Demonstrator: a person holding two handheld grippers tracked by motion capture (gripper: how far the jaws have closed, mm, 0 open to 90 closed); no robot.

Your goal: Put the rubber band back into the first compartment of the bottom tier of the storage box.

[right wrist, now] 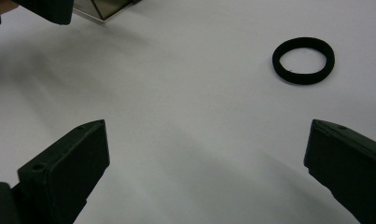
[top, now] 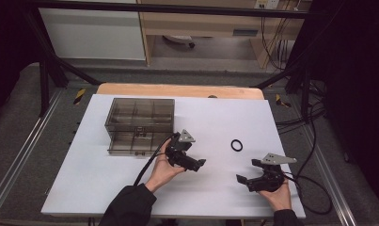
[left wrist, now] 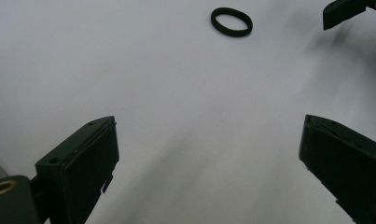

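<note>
A small black ring (top: 236,145) lies flat on the white table (top: 102,188), right of centre. My left gripper (top: 195,157) hovers just left of the ring, its jaws wide apart and empty. In the left gripper view the ring (left wrist: 231,21) lies ahead beyond my open left gripper (left wrist: 209,126). My right gripper (top: 247,171) sits near the front right, below the ring, open with nothing in it. In the right gripper view the ring (right wrist: 303,59) lies ahead and to the right of my right gripper (right wrist: 206,126).
A smoky transparent drawer box (top: 140,120) stands at the back left of the table, its lower drawer (top: 130,146) looking pulled out toward me. Its corner (right wrist: 101,7) shows in the right gripper view. Cables (top: 314,188) trail off the table's right edge.
</note>
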